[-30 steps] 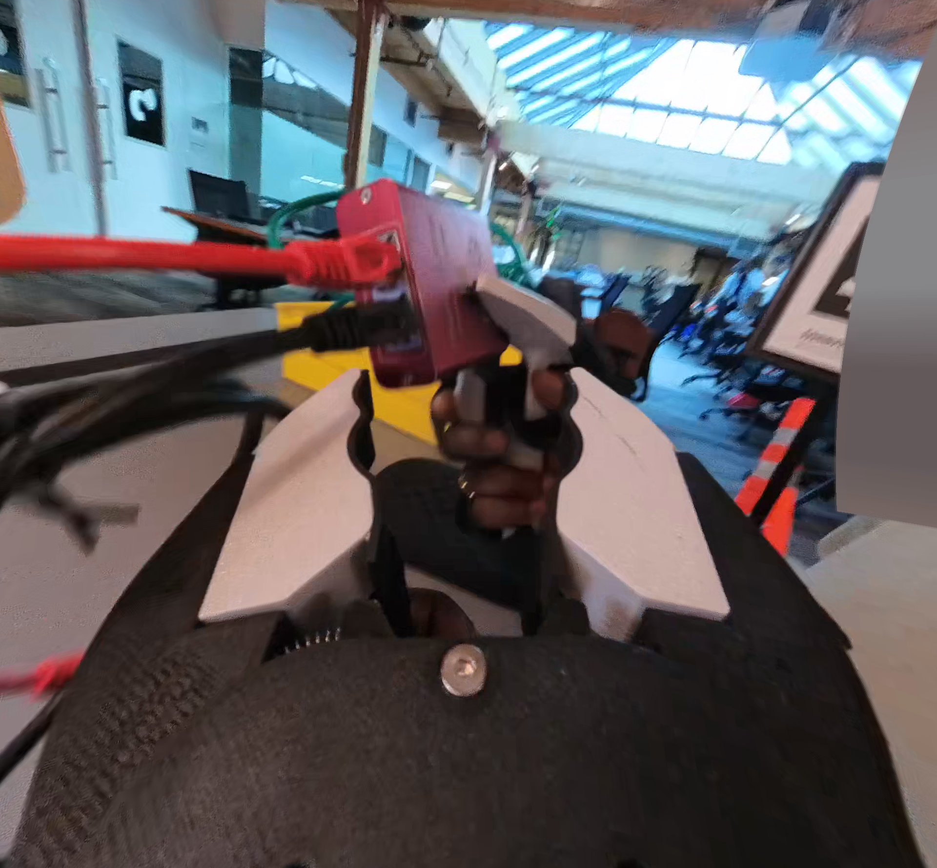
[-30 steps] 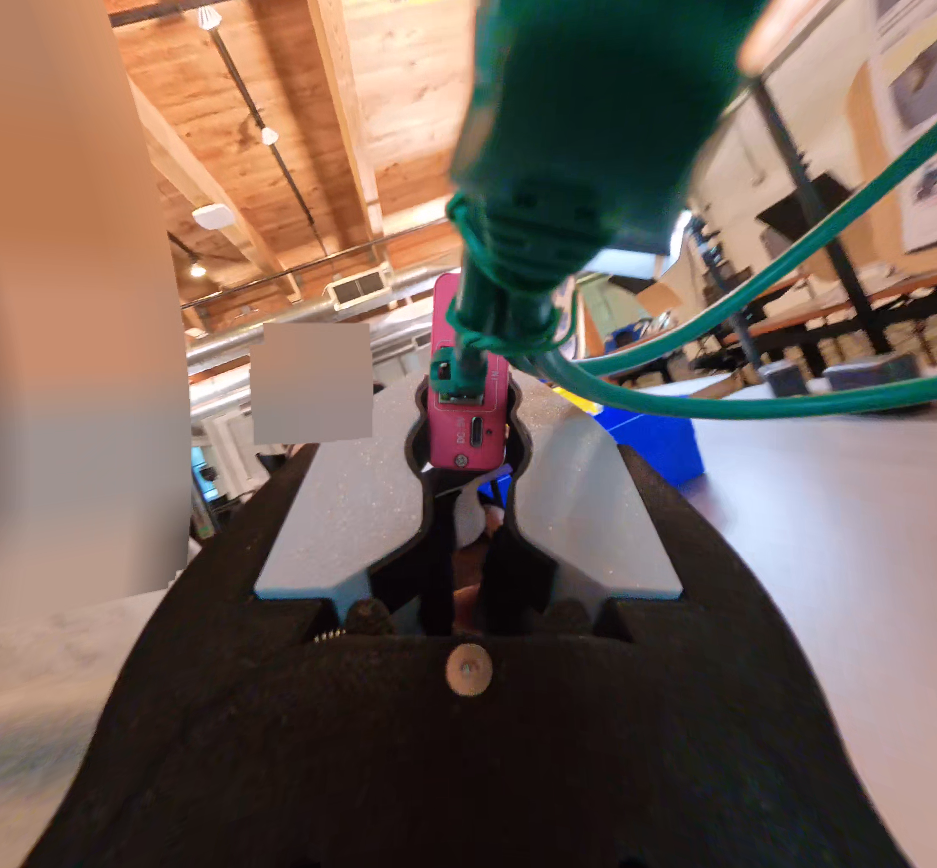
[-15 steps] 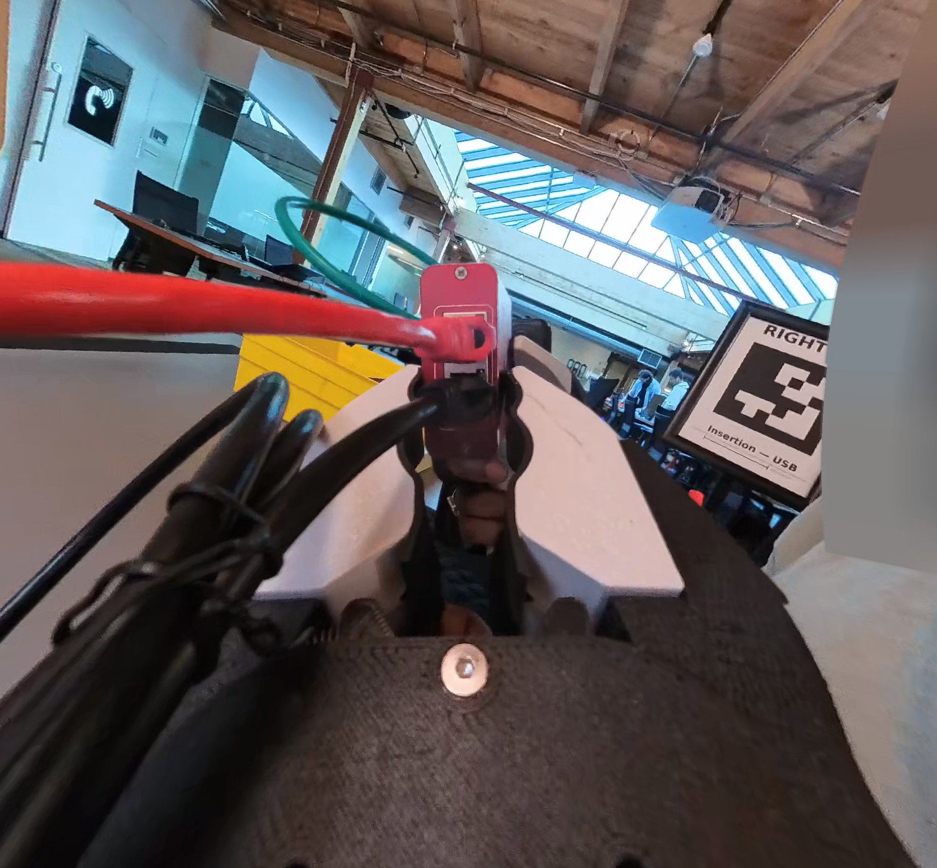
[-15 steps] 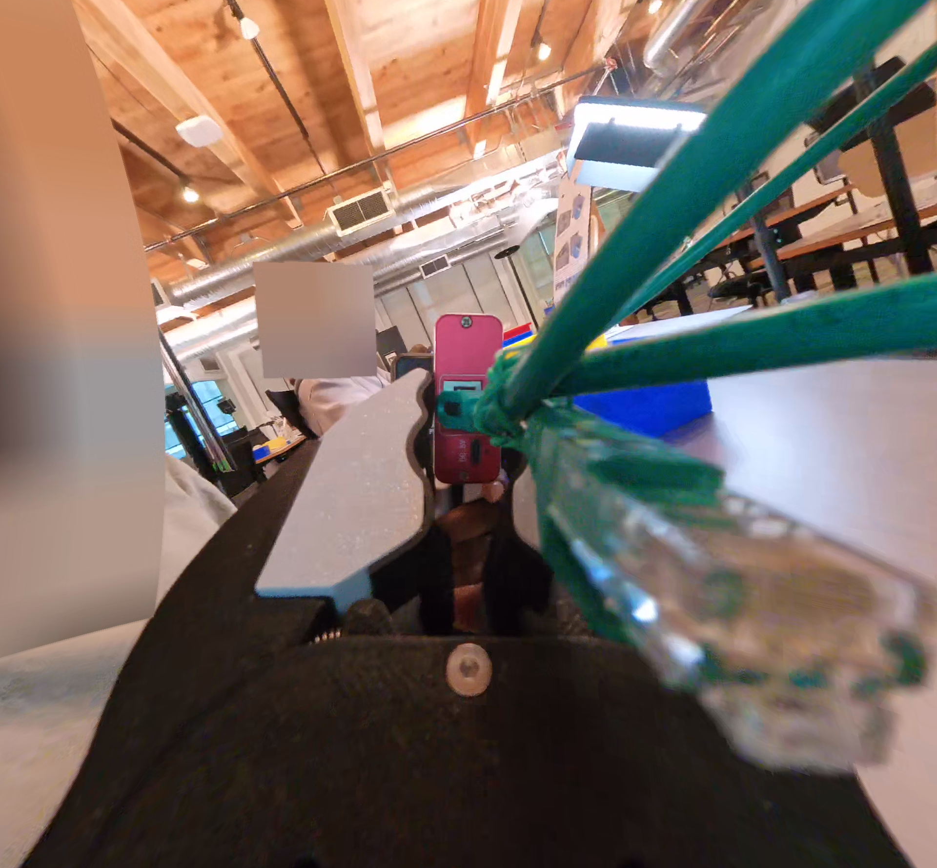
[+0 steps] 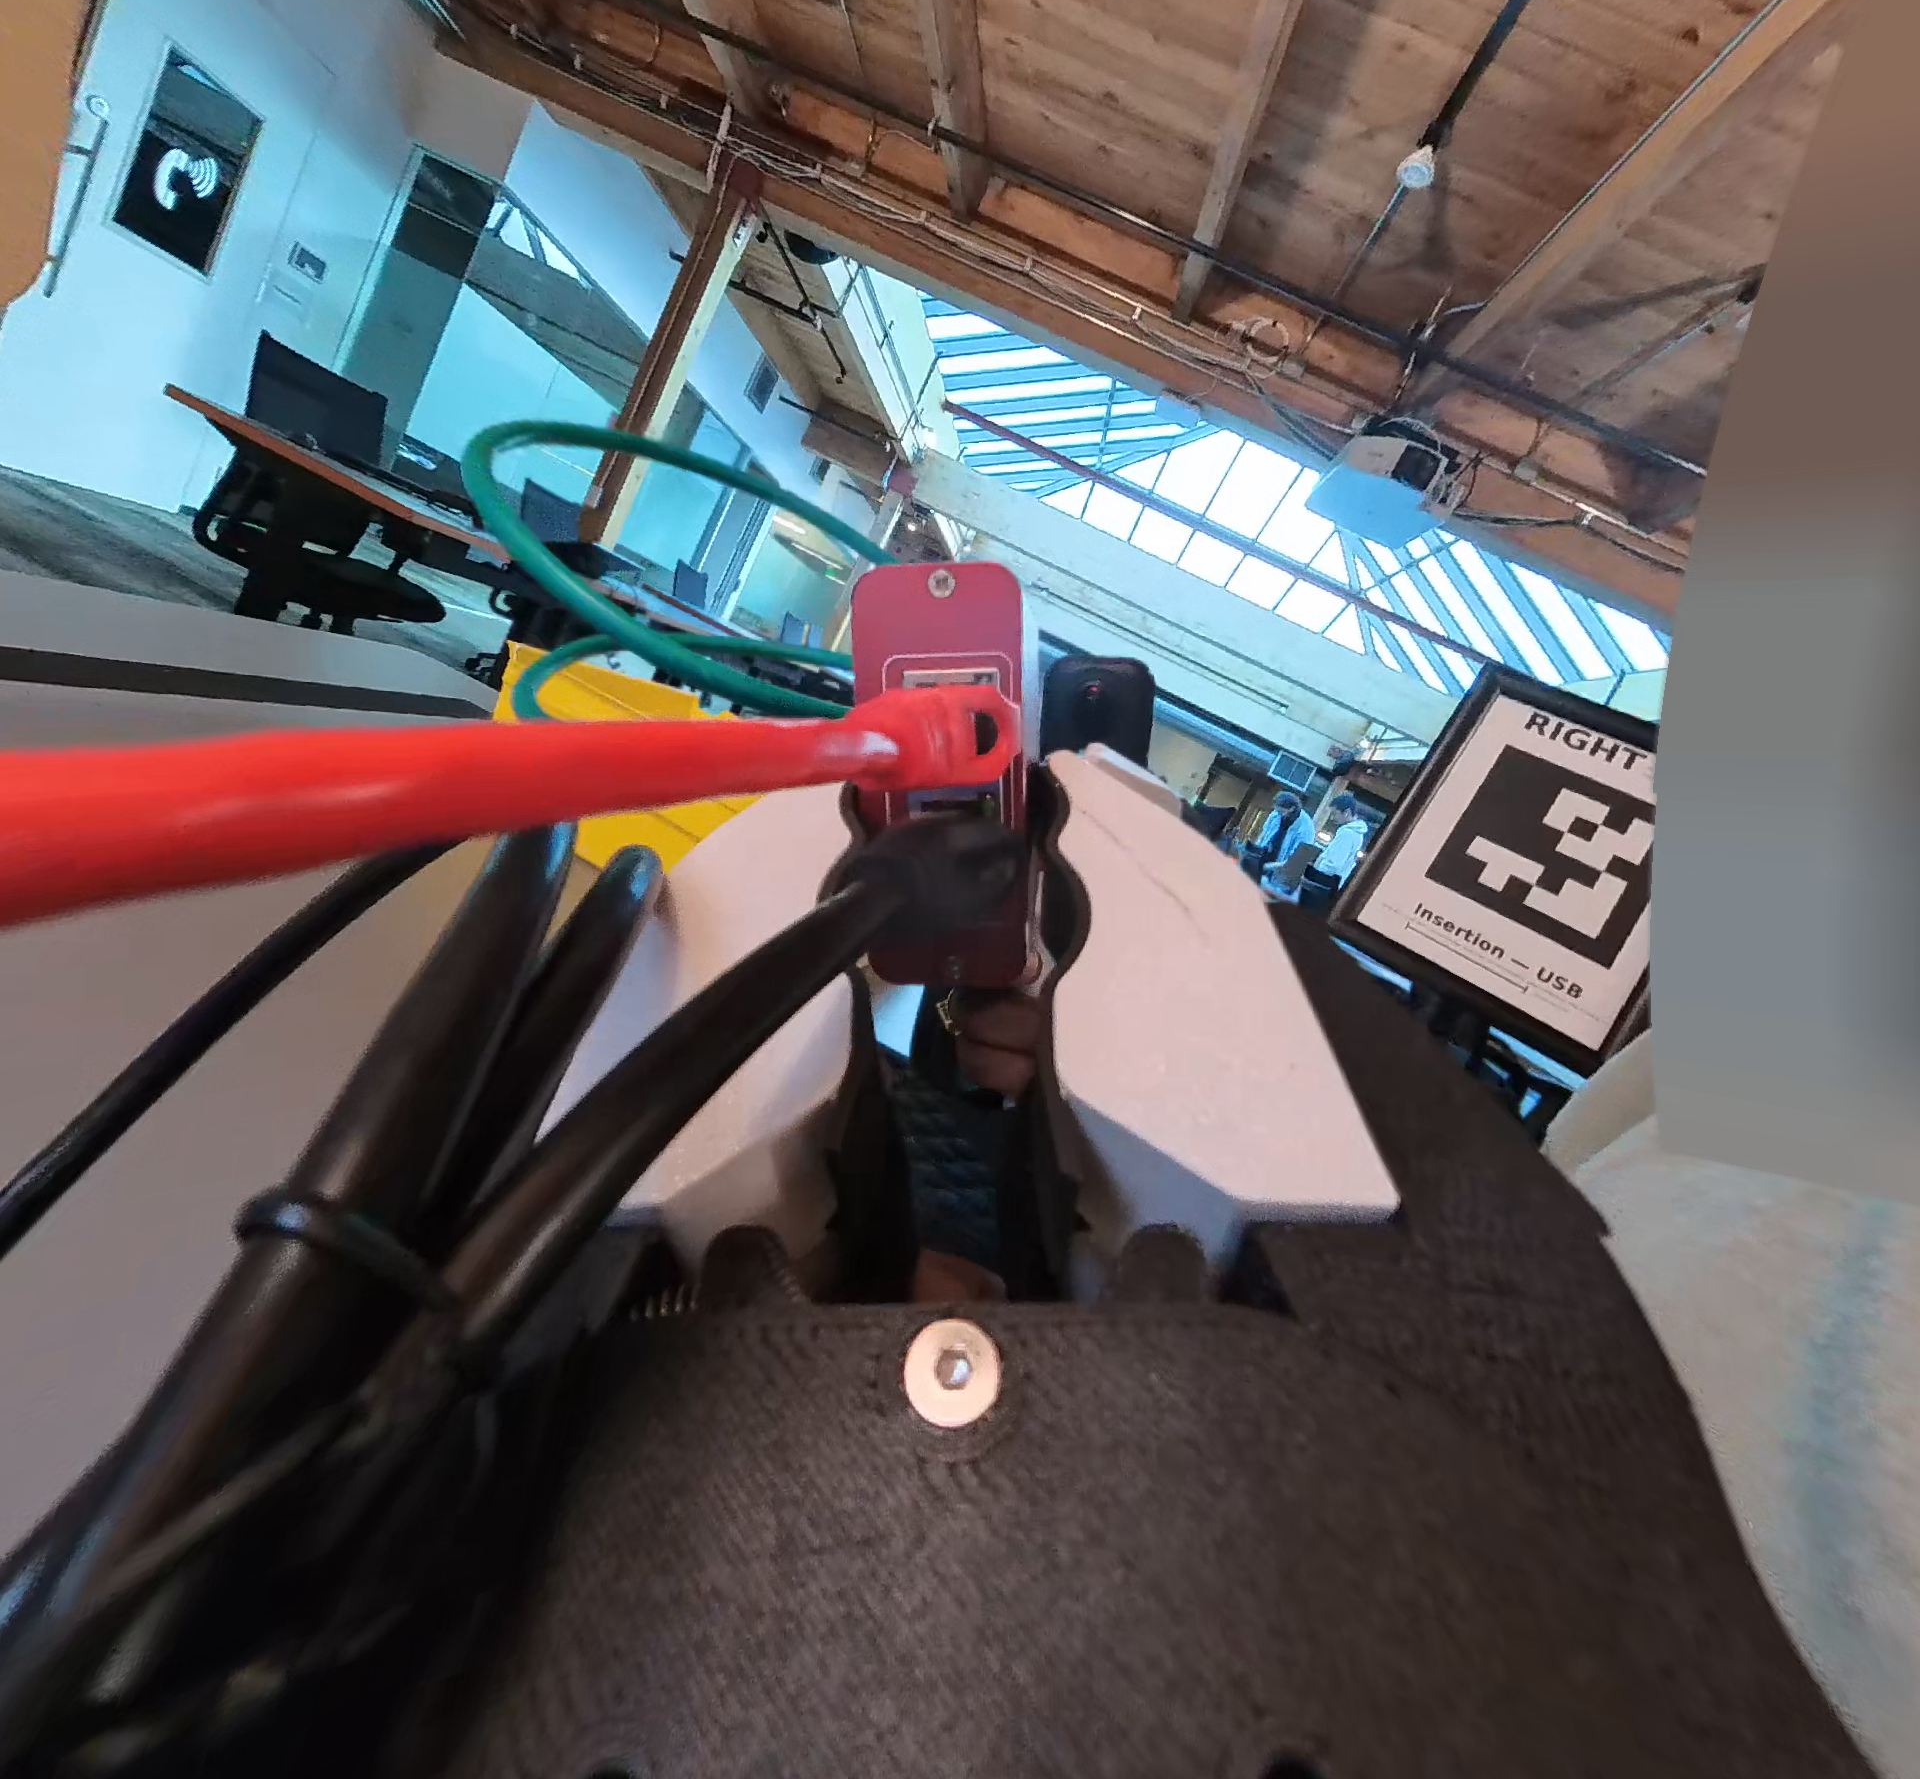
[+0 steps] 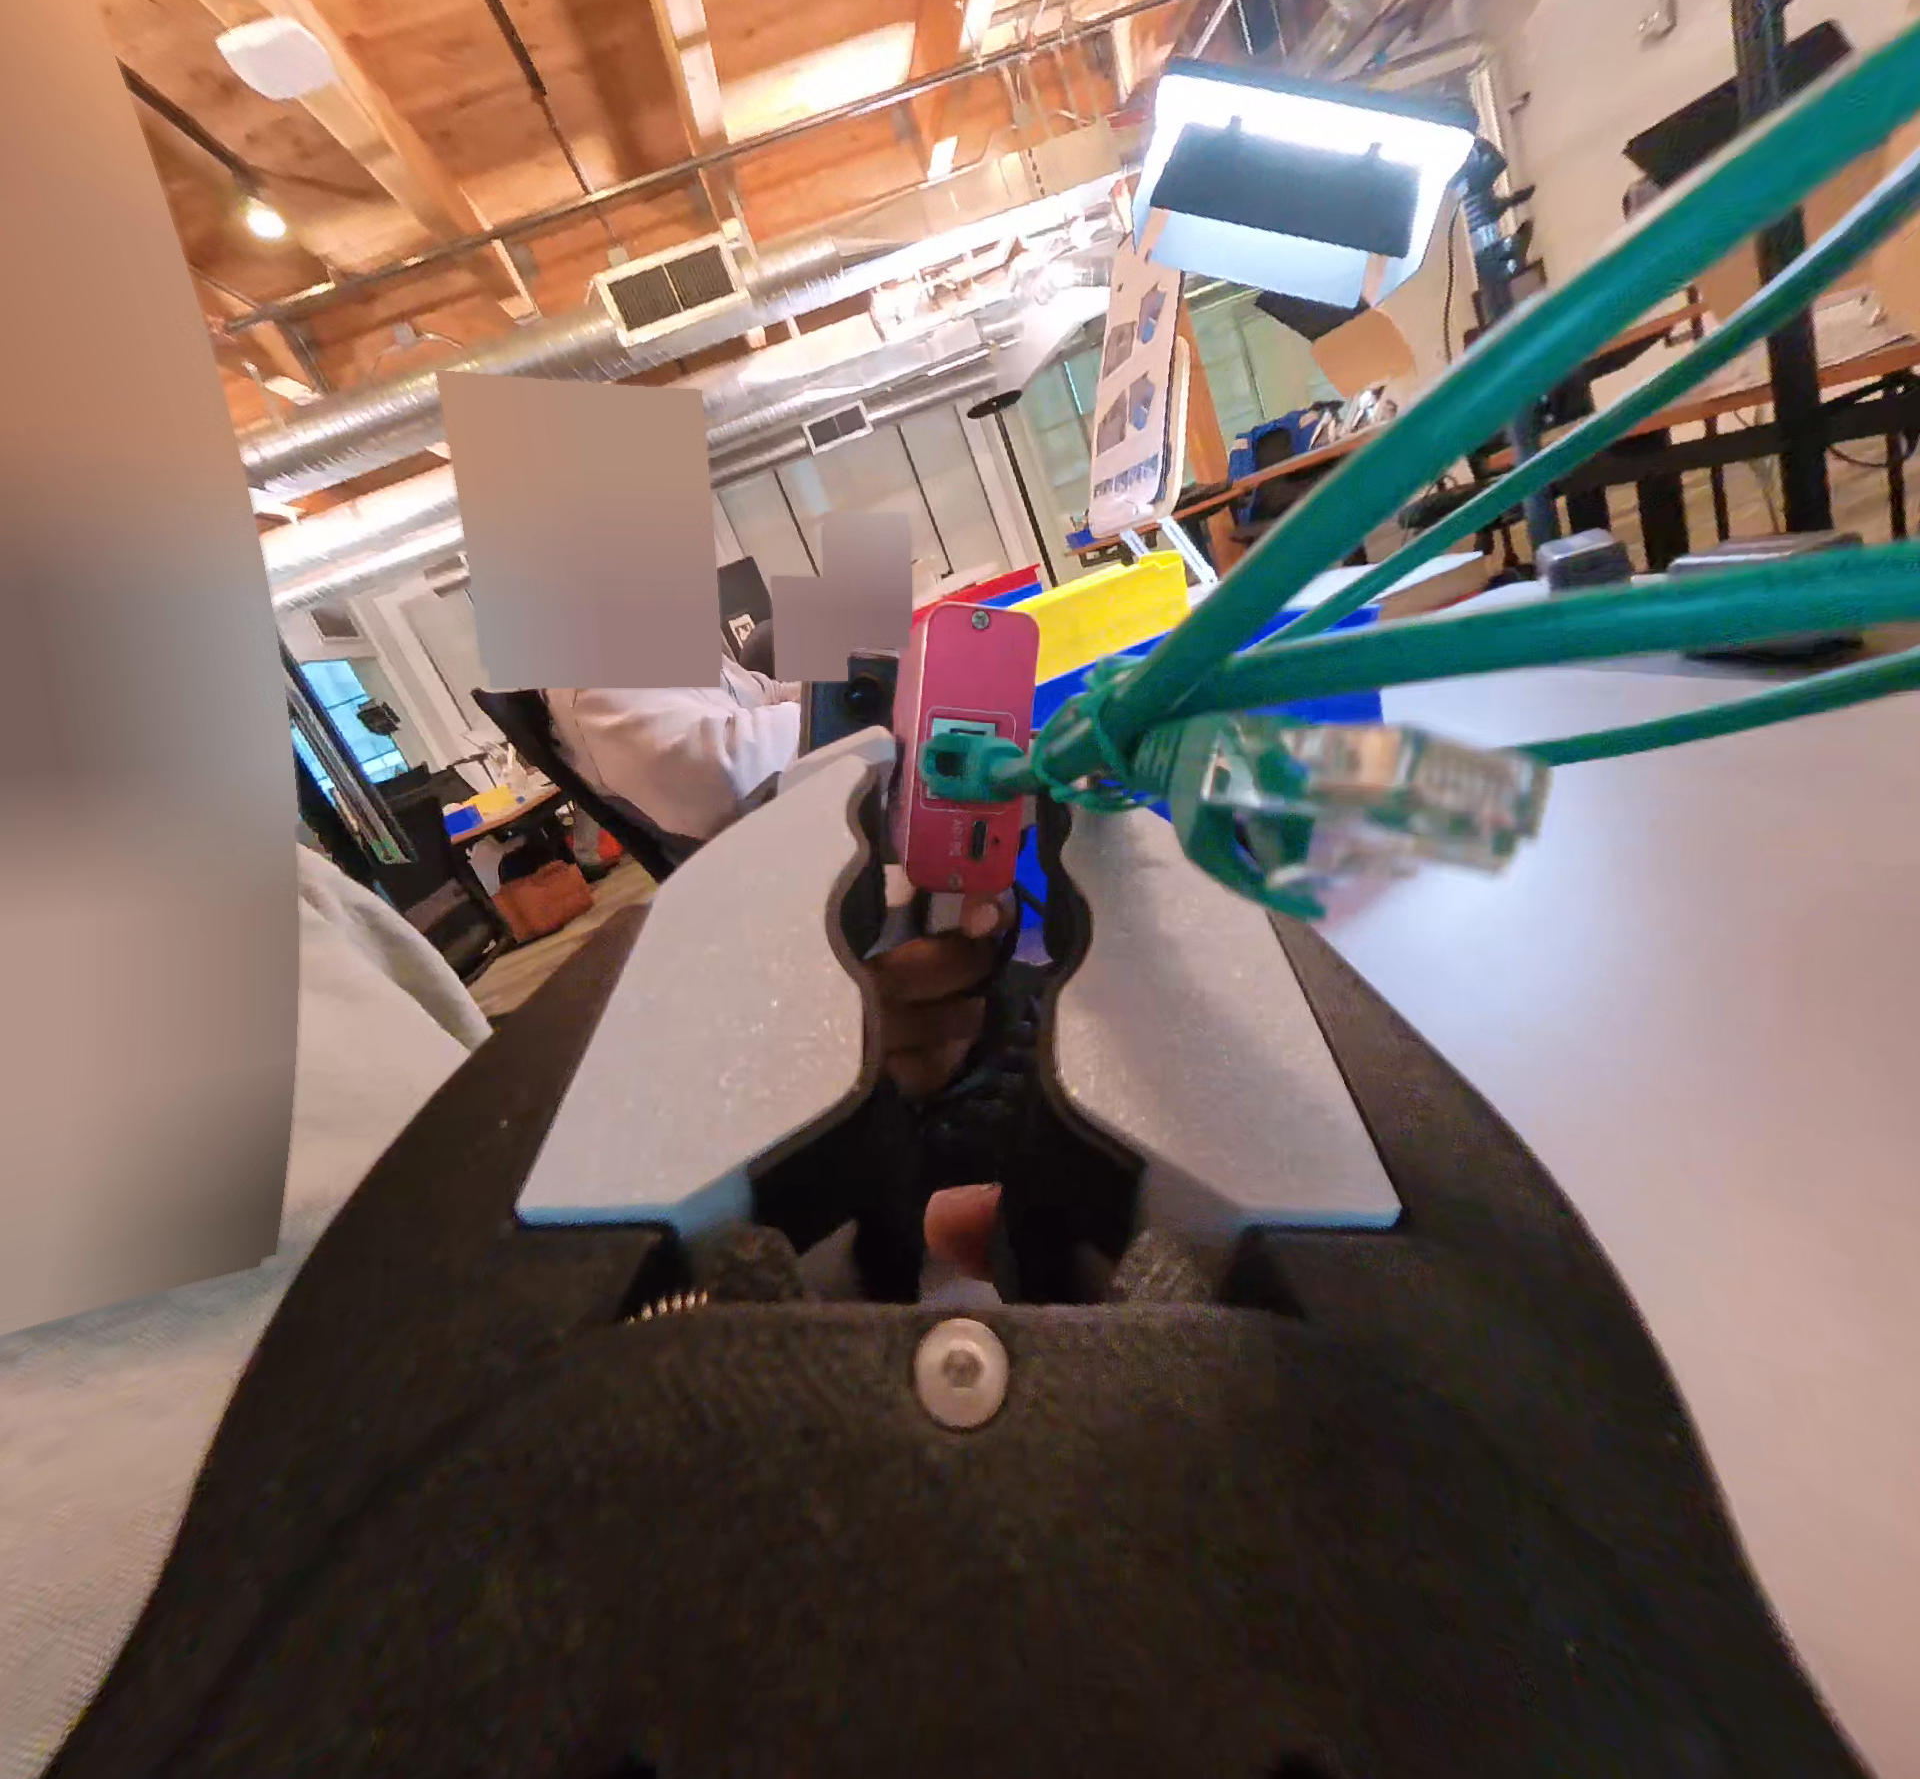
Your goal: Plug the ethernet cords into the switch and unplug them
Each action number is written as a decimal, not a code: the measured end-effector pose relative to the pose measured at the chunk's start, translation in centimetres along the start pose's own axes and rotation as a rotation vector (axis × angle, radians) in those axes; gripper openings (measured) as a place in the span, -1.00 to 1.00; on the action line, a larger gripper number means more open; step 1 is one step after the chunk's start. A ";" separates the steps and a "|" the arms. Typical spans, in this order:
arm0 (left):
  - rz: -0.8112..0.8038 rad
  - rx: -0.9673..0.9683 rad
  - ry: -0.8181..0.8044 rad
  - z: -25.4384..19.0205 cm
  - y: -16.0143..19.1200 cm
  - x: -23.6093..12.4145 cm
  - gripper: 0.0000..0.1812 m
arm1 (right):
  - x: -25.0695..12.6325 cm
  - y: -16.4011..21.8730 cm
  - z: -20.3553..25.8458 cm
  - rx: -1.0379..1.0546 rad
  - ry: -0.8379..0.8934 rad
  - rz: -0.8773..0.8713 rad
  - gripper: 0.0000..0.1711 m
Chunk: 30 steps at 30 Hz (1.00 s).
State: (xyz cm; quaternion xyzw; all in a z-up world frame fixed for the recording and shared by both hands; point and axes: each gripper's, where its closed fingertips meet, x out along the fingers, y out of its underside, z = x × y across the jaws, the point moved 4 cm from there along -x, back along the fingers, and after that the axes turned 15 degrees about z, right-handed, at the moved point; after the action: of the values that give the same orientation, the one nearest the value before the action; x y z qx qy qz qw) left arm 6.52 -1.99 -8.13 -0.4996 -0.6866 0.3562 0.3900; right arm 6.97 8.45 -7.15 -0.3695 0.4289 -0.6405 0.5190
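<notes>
A red switch (image 5: 940, 773) stands upright between the left gripper (image 5: 951, 882) fingers, clamped at its lower part — a red cord (image 5: 416, 789) and a black cord (image 5: 727, 991) are plugged into its face. The right gripper (image 6: 961, 856) is parted around the switch's other end — a green cord (image 6: 1455, 503) is plugged in there.

Both my feeds are bright and evenly lit. On the left wrist view, daylight pours through the skylight (image 5: 1299, 524) ahead and to the right of the tongs, slightly blown out, giving the far room a cool blue cast. On the right wrist view a glaring panel lamp (image 6: 1299, 171) sits above and right of the tongs, and the wooden ceiling (image 6: 727, 15) glows warm. Wide-angle bending curves the beams toward every edge. Close things go soft: the red cord (image 5: 312, 804) and black cords (image 5: 416, 1158) left of my left tongs, and the loose green plug (image 6: 1371, 794) right of my right tongs. Shadows are faint.
</notes>
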 end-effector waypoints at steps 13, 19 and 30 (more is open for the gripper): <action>0.058 0.133 0.021 -0.6 0.6 -0.1 -0.65 | 0.8 0.4 0.7 -0.044 -0.085 -0.012 -0.83; 0.058 0.128 0.006 -0.3 0.6 -0.1 -0.64 | 1.0 0.5 0.5 -0.045 -0.095 -0.017 -0.83; 0.036 0.150 -0.025 0.1 0.7 -0.2 -0.66 | 1.2 0.4 -0.1 -0.095 0.001 0.020 -0.79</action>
State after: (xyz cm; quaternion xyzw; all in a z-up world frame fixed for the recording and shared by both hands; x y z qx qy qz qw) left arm 6.79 -2.05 -8.83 -0.4769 -0.6537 0.4197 0.4112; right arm 6.78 7.27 -7.54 -0.3894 0.4628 -0.6143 0.5069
